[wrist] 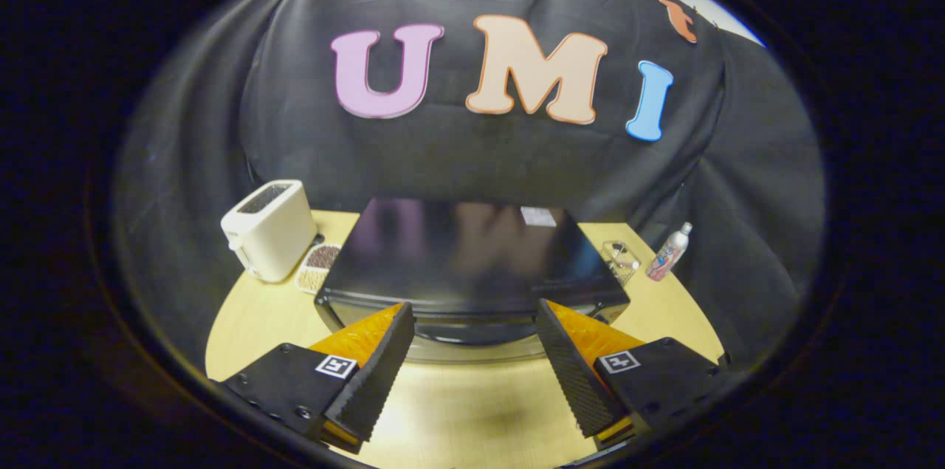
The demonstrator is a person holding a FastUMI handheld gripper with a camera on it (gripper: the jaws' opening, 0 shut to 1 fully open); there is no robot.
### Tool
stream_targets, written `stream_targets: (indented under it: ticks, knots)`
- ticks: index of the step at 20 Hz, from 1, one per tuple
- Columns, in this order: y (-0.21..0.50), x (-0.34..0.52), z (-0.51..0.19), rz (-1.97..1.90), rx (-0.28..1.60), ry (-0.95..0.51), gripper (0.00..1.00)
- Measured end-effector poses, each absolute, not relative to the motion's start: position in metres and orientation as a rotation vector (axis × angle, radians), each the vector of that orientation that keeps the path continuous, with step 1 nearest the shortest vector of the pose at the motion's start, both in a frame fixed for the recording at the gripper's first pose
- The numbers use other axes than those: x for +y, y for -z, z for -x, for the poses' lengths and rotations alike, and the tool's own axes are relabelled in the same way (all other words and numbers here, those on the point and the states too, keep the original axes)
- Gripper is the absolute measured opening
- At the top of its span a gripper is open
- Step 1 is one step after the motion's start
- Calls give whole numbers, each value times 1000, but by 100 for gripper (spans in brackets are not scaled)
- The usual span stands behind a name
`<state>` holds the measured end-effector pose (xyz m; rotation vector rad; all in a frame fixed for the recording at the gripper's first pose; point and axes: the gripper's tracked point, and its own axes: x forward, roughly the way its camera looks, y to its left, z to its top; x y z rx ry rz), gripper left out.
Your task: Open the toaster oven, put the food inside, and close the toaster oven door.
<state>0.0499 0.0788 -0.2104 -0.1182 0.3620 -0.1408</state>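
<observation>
Gripper view: claw [472, 321] open above closed toaster oven [465, 255].

Toaster oven [461, 255]: a black, glossy box, seen from above, standing upright on the pale wooden surface [458, 410] just ahead of my tongs [475, 314]. Its flat top mirrors the wall behind. The front edge lies between my spread fingertips; the door face is hidden from me.

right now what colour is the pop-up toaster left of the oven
Cream white pop-up toaster, in the gripper view.
</observation>
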Motion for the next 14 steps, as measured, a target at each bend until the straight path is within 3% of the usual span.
stream_targets:
  ticks: [8,14]
  knots:
    - [96,63,-51,60,148,80,100]
    - [65,46,-40,31,86,39,100]
